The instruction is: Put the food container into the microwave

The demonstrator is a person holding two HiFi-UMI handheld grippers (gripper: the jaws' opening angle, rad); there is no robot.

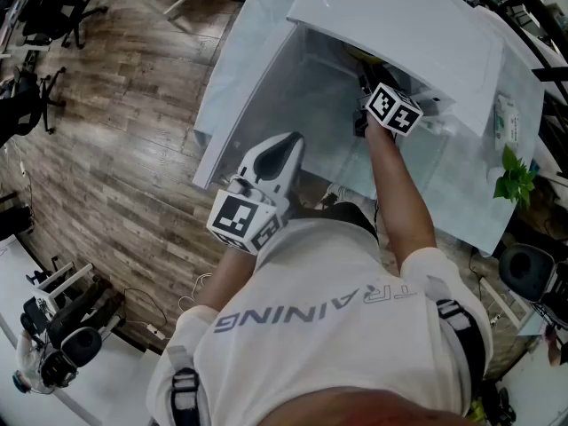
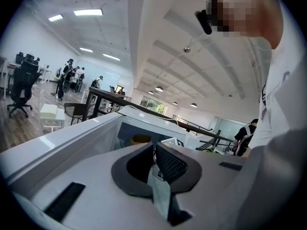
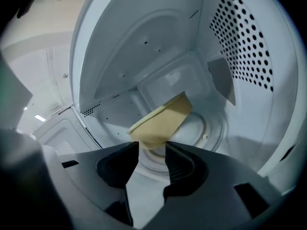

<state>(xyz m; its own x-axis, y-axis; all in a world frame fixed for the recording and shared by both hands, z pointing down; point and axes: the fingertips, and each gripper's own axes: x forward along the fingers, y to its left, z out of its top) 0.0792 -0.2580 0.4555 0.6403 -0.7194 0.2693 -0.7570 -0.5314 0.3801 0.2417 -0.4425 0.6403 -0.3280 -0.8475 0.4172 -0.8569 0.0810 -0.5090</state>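
Wood floor (image 1: 106, 149) is down below. Close to the person's tummy, the left gripper (image 2: 154, 150) has its jaws pressed together. Farther out, the right gripper (image 3: 152, 150) reaches inside the white microwave (image 1: 399, 34) with its jaws apart. Just past its tips, the yellow food container (image 3: 163, 121) sits over the round plate (image 3: 211, 128)

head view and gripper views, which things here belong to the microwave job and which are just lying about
Part of the job:
microwave, door open
yellow food container, inside the microwave
turntable
right gripper, reaching into the microwave
left gripper, waiting outside

Just lying about:
plant
office chair
people in the background
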